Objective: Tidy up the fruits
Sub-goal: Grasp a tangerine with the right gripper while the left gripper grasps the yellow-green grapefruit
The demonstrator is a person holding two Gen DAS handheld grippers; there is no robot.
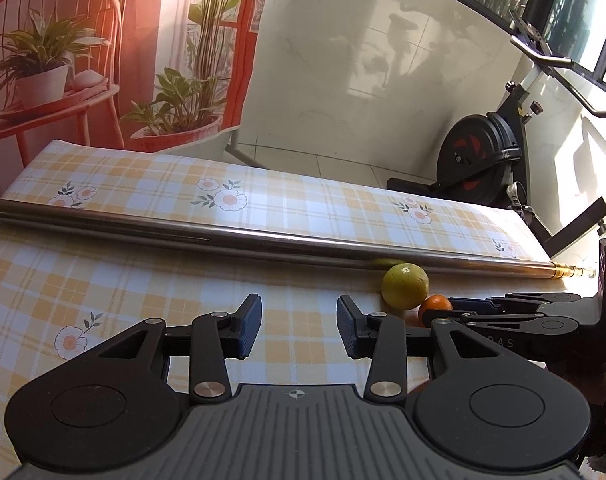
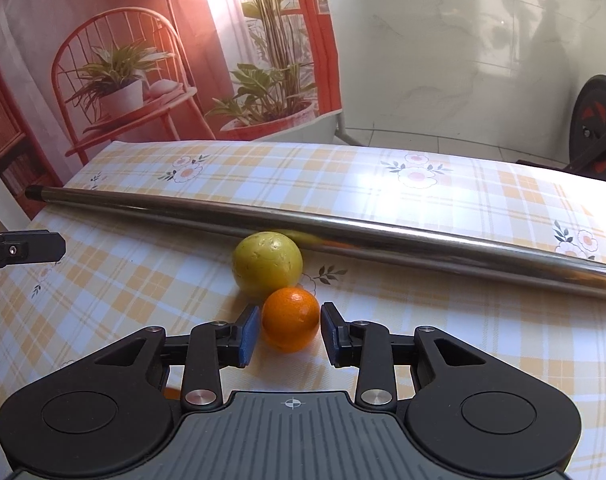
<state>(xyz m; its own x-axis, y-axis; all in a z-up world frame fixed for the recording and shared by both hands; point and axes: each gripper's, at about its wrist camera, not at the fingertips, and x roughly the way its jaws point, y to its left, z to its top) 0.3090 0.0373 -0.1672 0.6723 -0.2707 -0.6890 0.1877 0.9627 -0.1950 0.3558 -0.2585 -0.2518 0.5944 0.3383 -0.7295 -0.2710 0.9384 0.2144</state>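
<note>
Two fruits are set just in front of the steel rod: the green fruit against it, the orange nearer. The orange is bracketed by the right gripper, apparently unclamped; closure is required next. The left gripper is held open, empty.

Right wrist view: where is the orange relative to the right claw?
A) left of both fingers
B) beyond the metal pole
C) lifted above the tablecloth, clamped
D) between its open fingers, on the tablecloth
D: the orange sits on the tablecloth between the spread fingers of the right claw, with small gaps at each side.
</note>
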